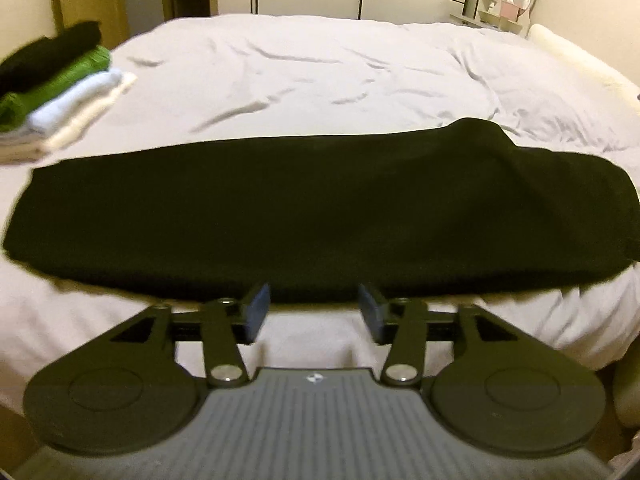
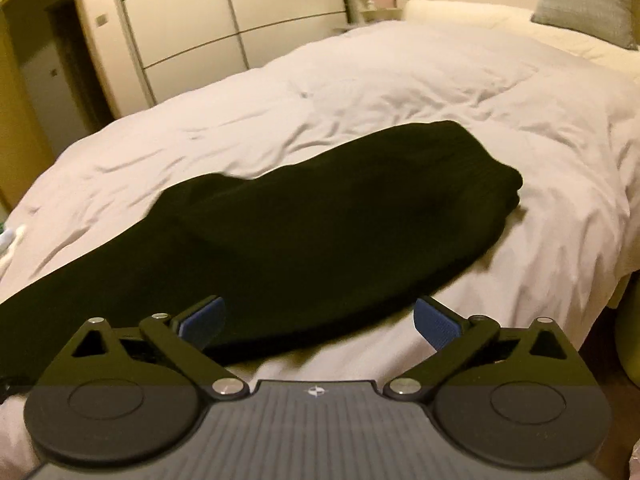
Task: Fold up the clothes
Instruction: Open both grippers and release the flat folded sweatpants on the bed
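Bed: black garment lies across the near edge as a long band, one fold apparently done. Next move likely calls for gripping an end and bringing it over. Stack of folded clothes shows fully only in left view; right view shows the garment's bunched right end. Left gripper: fingers apart, empty. Right gripper: fingers wide apart, empty.

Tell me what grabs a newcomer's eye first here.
The long black garment, folded into a strip across the near side of the white bed. Then the stack of folded clothes at the bed's far left. Both the left gripper and right gripper are open and empty.
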The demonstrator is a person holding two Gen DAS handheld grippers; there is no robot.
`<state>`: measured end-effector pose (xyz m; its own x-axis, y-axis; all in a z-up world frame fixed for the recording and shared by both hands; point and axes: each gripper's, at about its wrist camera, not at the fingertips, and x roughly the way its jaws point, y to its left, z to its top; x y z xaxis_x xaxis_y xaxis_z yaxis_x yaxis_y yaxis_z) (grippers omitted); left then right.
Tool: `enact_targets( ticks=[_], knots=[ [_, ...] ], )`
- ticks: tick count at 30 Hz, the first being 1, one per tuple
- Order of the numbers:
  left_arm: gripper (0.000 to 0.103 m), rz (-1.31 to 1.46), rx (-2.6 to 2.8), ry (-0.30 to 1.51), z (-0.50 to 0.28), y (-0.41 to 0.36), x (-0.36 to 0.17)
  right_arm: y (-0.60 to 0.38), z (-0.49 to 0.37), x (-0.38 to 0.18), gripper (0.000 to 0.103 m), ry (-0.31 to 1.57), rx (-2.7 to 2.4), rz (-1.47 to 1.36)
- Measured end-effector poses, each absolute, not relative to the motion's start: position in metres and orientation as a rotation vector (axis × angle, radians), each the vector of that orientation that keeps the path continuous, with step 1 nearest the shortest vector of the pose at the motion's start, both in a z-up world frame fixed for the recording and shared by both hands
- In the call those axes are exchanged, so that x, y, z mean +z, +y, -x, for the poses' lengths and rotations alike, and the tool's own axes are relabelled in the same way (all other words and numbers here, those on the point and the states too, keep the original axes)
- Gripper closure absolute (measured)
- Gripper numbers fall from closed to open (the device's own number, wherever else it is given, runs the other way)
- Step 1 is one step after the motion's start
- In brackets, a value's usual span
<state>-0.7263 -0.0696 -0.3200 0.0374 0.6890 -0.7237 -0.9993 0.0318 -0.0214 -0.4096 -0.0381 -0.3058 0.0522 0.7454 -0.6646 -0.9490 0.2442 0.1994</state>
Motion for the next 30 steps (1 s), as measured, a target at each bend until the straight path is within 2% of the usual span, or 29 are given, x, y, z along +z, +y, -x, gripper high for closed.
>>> enact_targets(
  ticks=[12, 20, 30],
  knots=[
    [0.034, 0.521, 1.495, 0.581, 0.726, -0.141, -0.279, -0.087, 0.468, -0.261, 0.0, 0.699, 1.458, 0.377],
    [0.031, 0.502, 1.517, 0.556, 0.738, -0.165, -0.269, -0.102, 0.484, -0.254, 0.0, 0.679, 1.497, 0.356],
    [0.03, 0.531, 1.522, 0.582, 0.746, -0.166, -0.282, -0.105, 0.484, -0.256, 0.0, 0.721, 1.495, 0.301]
  ],
)
